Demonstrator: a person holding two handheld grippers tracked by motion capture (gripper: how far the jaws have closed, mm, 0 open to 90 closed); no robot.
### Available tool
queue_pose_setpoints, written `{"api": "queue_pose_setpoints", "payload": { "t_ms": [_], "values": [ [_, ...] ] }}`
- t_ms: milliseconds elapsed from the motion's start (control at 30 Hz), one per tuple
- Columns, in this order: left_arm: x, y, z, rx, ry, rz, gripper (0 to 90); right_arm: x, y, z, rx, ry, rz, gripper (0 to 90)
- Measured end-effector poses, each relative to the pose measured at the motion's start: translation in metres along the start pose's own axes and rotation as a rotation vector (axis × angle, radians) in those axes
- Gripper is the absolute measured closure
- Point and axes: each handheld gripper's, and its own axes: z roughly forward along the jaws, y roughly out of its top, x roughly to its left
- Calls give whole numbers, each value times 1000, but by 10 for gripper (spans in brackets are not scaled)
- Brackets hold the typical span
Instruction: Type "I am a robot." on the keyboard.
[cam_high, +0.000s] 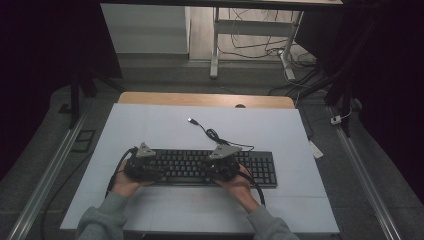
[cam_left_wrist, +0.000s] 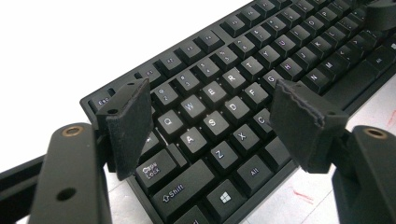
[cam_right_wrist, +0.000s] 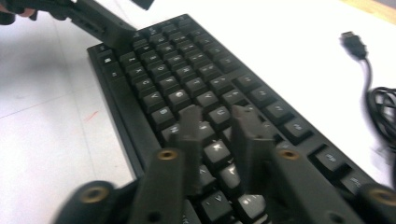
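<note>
- The high view is dim; both side edges sink into near black, and the brightest patch is the floor beyond the table (cam_high: 150, 125).
- In the left gripper view the table left of the keyboard (cam_left_wrist: 224, 107) is blown out to plain white; keys and jaws are sharp.
- The right gripper view is soft: jaws and nearest keys smear, the cable (cam_right_wrist: 380, 105) blurs.

Under the black left gripper (cam_left_wrist: 212, 116) lies a black keyboard (cam_left_wrist: 243, 93) with white legends; beyond the right gripper (cam_right_wrist: 215, 122), a black cable (cam_right_wrist: 380, 105) on a seemingly white mat (cam_high: 150, 125).
</note>
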Motion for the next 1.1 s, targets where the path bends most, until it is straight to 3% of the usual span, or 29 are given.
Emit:
{"api": "queue_pose_setpoints", "payload": {
  "t_ms": [167,300,733,1100],
  "values": [
    [0,-1,0,1,2,-1,301,-4,-8,-12,-6,-33,13,565],
    [1,-1,0,2,1,1,301,-11,-18,-27,-18,-68,30,526],
    [3,-1,-2,-8,4,-6,302,-27,-47,-74,-62,-144,82,505],
    [3,-1,-3,-21,7,-9,302,-33,-68,-96,-58,-188,118,503]
  ]
}}
